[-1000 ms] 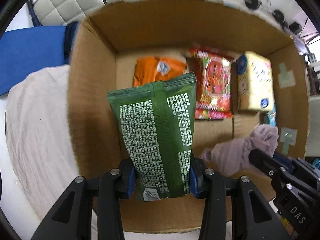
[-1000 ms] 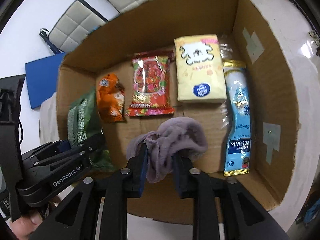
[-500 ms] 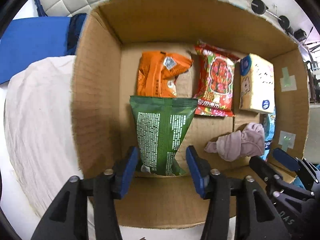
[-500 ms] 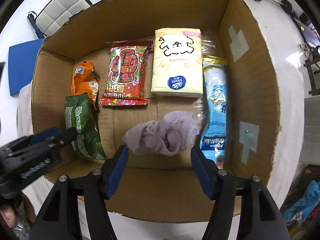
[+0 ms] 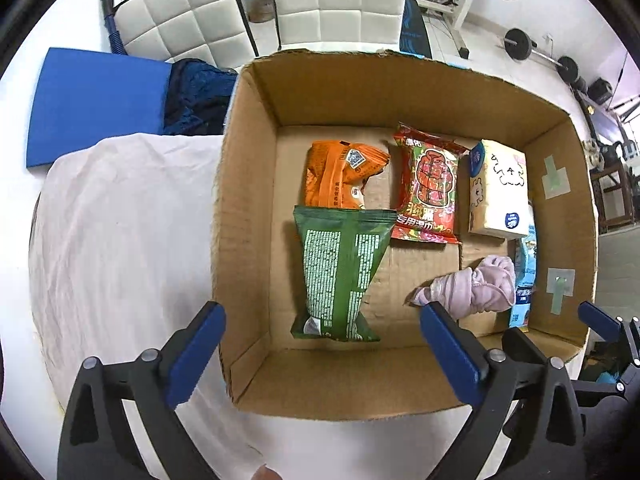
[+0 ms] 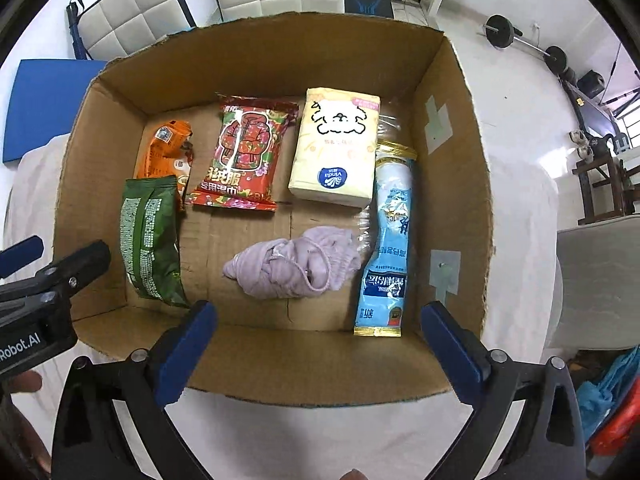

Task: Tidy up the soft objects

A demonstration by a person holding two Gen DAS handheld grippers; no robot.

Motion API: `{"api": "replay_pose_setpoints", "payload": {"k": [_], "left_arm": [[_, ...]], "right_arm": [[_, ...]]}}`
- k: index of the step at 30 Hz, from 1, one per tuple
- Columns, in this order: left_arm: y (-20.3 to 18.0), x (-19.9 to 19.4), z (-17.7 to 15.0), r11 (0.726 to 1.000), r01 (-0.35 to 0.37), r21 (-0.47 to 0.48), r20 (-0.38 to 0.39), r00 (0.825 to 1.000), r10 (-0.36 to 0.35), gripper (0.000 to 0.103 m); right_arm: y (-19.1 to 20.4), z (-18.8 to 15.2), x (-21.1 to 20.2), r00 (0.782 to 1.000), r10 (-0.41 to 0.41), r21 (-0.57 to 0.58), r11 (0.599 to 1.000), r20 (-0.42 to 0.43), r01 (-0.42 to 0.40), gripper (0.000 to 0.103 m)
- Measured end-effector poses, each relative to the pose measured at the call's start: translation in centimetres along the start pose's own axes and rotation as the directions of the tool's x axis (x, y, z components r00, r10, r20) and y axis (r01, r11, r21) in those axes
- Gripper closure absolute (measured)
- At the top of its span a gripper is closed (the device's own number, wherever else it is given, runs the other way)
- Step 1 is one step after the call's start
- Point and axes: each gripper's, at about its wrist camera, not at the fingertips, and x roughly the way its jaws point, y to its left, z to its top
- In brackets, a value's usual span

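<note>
An open cardboard box holds several soft items. A green packet lies at its near left. A crumpled lilac cloth lies at the near middle. Behind them lie an orange packet, a red packet, a yellow tissue pack and a blue packet. My left gripper is open and empty above the box's near edge. My right gripper is open and empty above the near edge too.
The box stands on a table with a pale cloth. A blue mat and white padded chairs lie beyond. Weights are on the floor at the far right. The left gripper's body shows at the right wrist view's left edge.
Both grippers opened, let go of the green packet and the lilac cloth, and pulled back and up. Both items now lie on the box floor.
</note>
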Motion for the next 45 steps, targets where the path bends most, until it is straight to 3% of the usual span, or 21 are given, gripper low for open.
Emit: {"api": "replay_pose_setpoints", "payload": {"k": [6,13,21,32,39,45], "left_arm": [[-0.4,-1.3,-0.7,1.0,0.007,-0.01,0.04,0.999,-0.007,0.003],[-1.0,-5.7,-3.4,1.0,0.018,-0.003,0.113,0.993,-0.017,0.003],[-1.1,-13.8,-7.8,0.999,0.047,0.003,0.235,0.971,-0.047,0.003],[-0.6,-24.4,-13.5,0.996,0.084,-0.013,0.387,0.919,-0.072,0.003],[-1.1,-28.1,-17.5,0.996,0.086,0.0,0.398,0.914,-0.079,0.003],[-1.8,-30.3,-20.4,0.999,0.031,0.011,0.419,0.907,-0.033,0.003]], "right_arm": [[-0.5,-0.8,-1.3,1.0,0.003,0.011,1.0,0.023,-0.003,0.0],[-1.5,-2.9,-4.5,0.997,0.018,0.033,0.999,0.074,-0.021,0.0],[-3.3,-7.9,-13.0,0.978,0.023,0.056,0.998,0.207,-0.036,0.0],[-4.8,-16.0,-24.8,0.939,0.072,0.022,0.996,0.336,-0.084,0.0],[-5.3,-20.6,-30.5,0.923,0.093,0.014,0.994,0.374,-0.106,0.0],[-5.3,-24.2,-33.6,0.919,0.072,0.009,0.997,0.387,-0.082,0.0]]}}
